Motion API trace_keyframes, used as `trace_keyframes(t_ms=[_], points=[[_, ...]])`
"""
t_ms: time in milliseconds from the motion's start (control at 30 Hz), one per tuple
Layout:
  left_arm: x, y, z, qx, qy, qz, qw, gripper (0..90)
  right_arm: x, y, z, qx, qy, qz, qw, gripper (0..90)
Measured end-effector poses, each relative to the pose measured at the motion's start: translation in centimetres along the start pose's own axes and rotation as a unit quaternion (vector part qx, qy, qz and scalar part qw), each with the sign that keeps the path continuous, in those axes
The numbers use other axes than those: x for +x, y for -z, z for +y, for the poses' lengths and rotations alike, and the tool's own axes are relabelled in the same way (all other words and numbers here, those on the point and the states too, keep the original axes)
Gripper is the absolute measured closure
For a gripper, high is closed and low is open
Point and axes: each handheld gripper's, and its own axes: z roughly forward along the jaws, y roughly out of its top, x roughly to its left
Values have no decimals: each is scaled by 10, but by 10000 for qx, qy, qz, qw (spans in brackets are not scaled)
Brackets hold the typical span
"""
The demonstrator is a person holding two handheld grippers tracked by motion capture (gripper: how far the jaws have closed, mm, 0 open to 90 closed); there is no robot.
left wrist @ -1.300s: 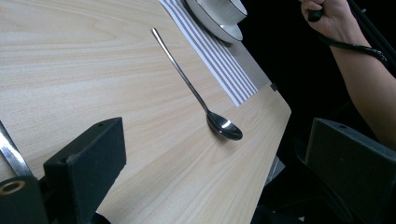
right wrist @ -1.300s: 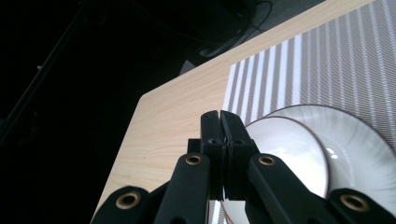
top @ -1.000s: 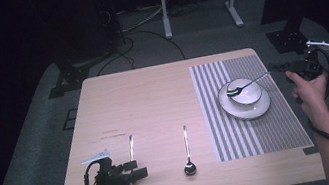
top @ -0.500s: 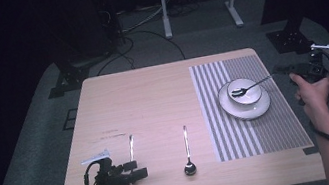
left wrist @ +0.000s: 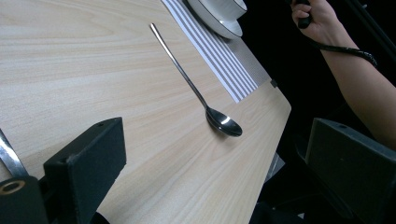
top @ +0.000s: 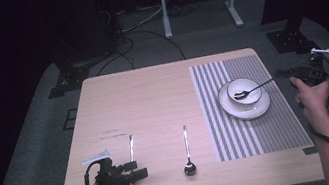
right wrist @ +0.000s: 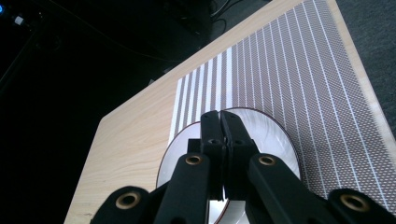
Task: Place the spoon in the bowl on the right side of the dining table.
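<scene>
spoon in hand: your right gripper (top: pixel 285 73) had its jaws pressed together on the handle end of a metal spoon (top: pixel 252 90). The grip is read from the high view; the right gripper view showed the jaws meeting with no gap.
spoon position: its head sat inside the white bowl (top: pixel 247 82) and the handle slanted up and out over the rim toward your right hand (top: pixel 312 93).
bowl: it stood on a white plate (top: pixel 246 109), which lay on the striped placemat (top: pixel 260 132) at the right side of the table (top: pixel 143 101).
step: you looked to be putting the spoon into the bowl, with the head in and the handle not yet let go.
next move: lower the handle until it rests on the rim, then open the jaws and back off along the handle so the bowl isn't dragged.
left gripper (top: pixel 141 170): it sat at the near left edge of the table with the jaws wide and nothing between them.
second spoon (top: pixel 187 152): it lay flat on the bare wood, near the middle of the front edge, head toward you.
slim utensil (top: pixel 131 146): it lay just beside the left gripper, its near end hidden, so I couldn't tell its type.
count: 2 spoons, 1 unidentified utensil, 1 bowl, 1 plate, 1 placemat, 2 grippers.
</scene>
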Motion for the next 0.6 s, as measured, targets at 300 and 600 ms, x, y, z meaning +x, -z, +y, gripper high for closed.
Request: trace_keyframes(t_ms=[300, 600], points=[[0, 0, 0, -22, 4, 11, 10000, 36, -7, -4, -4, 20, -14, -105, 9999, 886], [1, 0, 0, -4, -15, 14, 10000, 36, -11, -8, -5, 53, -22, -182, 9998, 885]])
